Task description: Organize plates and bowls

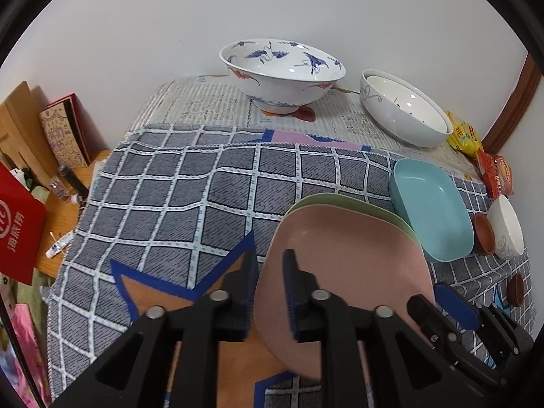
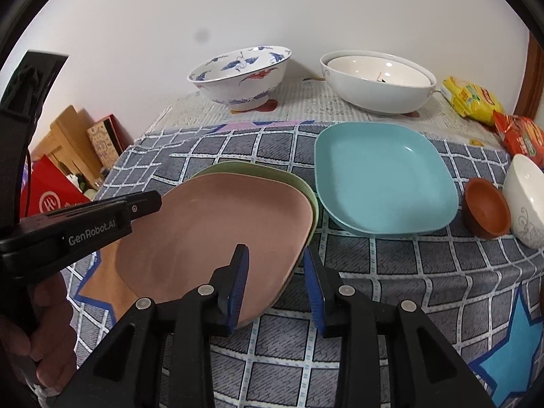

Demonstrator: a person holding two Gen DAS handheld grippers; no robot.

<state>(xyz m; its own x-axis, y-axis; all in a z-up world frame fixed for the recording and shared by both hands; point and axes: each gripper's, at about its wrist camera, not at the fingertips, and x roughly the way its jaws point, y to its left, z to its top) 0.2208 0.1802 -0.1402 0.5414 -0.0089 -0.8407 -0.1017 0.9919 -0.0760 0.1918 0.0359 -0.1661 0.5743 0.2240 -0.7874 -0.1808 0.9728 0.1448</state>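
Note:
A pink plate [image 1: 340, 265] [image 2: 210, 238] lies on top of a green plate [image 1: 357, 204] [image 2: 272, 175] on the checked cloth. My left gripper [image 1: 268, 292] is open, and the pink plate's left rim sits loosely between its fingers. My right gripper [image 2: 275, 285] is also open, straddling the right rim with a clear gap. A light blue square dish [image 1: 431, 210] [image 2: 380, 183] rests just right of the stack. At the back stand a blue crane-pattern bowl [image 1: 282, 71] [image 2: 238, 78] and nested white bowls [image 1: 404, 112] [image 2: 377, 81].
A small white bowl [image 2: 527, 200] and a brown cup [image 2: 486, 212] sit at the right edge, with another brown cup [image 1: 516, 289] nearer. Yellow [image 2: 472, 98] and red [image 2: 520, 136] snack packets lie at the back right. A red box [image 1: 20, 224] and clutter sit on a lower wooden table at the left.

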